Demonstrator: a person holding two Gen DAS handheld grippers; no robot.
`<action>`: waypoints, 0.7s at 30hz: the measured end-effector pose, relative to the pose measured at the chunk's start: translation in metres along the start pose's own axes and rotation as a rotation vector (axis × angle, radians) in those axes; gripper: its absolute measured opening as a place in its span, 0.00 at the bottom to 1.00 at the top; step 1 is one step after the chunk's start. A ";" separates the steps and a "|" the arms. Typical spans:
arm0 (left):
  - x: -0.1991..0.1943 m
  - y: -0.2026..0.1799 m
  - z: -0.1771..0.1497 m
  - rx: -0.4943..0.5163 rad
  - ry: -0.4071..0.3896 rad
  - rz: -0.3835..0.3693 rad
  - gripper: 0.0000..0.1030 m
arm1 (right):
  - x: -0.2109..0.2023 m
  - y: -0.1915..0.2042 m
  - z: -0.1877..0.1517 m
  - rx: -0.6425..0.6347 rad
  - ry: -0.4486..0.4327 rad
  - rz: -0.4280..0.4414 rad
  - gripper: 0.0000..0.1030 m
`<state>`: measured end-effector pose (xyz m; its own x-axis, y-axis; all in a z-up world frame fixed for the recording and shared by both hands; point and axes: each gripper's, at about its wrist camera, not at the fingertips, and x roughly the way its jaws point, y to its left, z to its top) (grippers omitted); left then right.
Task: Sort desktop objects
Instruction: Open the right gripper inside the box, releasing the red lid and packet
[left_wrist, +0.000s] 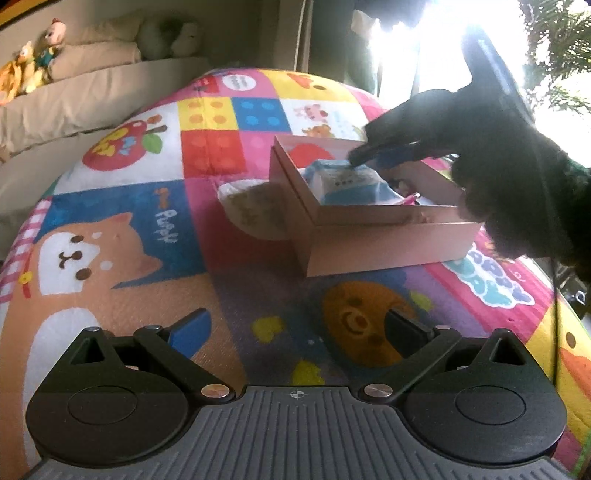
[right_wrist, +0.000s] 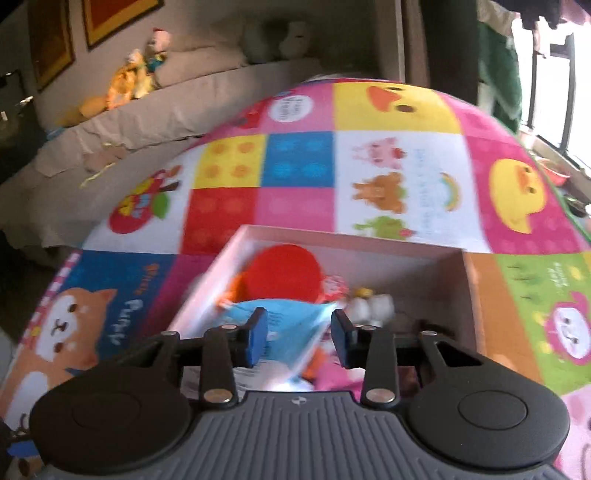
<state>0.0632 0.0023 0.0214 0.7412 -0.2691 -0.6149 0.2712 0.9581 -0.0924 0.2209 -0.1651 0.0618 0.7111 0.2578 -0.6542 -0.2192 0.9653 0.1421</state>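
With the blue packet (right_wrist: 284, 332) lying inside the pink box (right_wrist: 469, 295) at lower centre of the right wrist view, the right gripper (right_wrist: 298, 338), jaws apart around it, should lift clear without snagging, while the left gripper (left_wrist: 295, 332) hovers empty, jaws wide.

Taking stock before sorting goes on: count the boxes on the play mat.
1. A single pink open box sits on the play mat, right of the white packet lying beside it. Anything behind the dark right hand-held gripper is hidden, so another could be missed.
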 end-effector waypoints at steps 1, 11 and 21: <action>0.001 0.001 0.000 -0.004 0.004 0.002 0.99 | -0.004 -0.005 0.000 0.022 -0.001 0.004 0.35; 0.002 -0.006 0.001 -0.004 0.010 -0.013 0.99 | 0.006 0.002 -0.008 0.168 0.071 0.226 0.33; -0.005 0.013 -0.002 -0.050 0.006 0.020 1.00 | -0.019 -0.004 -0.005 0.026 0.114 0.016 0.34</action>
<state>0.0617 0.0162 0.0222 0.7423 -0.2497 -0.6218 0.2255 0.9669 -0.1191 0.2047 -0.1740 0.0695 0.6267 0.2682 -0.7317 -0.2117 0.9622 0.1714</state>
